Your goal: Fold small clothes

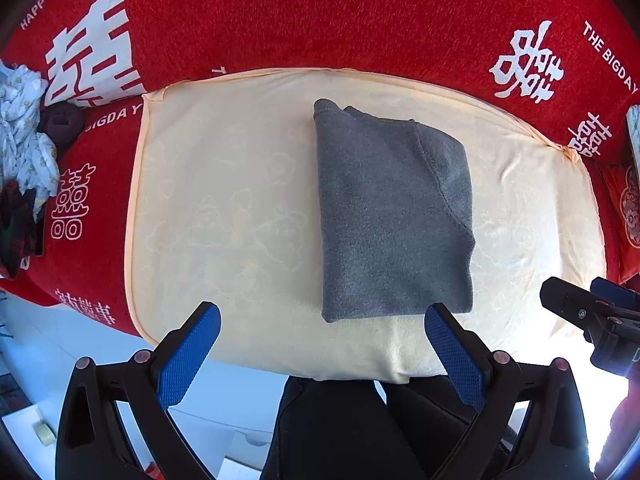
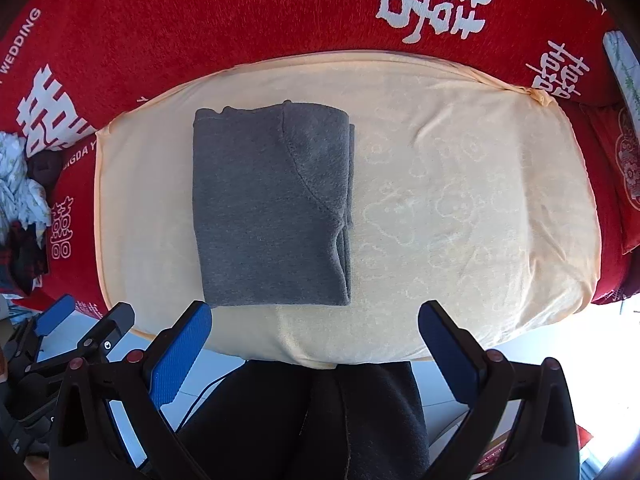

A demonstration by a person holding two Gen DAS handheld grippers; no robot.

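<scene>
Red cover [image 1: 320,12] printed "HAPPY WEDDING", "THE BIGDAY", white double-happiness characters

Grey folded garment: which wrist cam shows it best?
Right wrist view: the grey folded garment lies whole, near centre, seam and stacked right edge clear, on the cream cushion. The left wrist view also shows it whole, more skewed, its near corner by a blue pad.

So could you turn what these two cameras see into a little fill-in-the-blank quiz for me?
1. The folded garment is ____ in colour.
2. It lies on a pale yellow cushion, which sits on a ____ cover printed with white characters.
3. Both the left gripper and the right gripper are ____, holding nothing.
4. A heap of unfolded clothes lies at the ____ edge of both views.

Missing words: grey; red; open; left
</scene>
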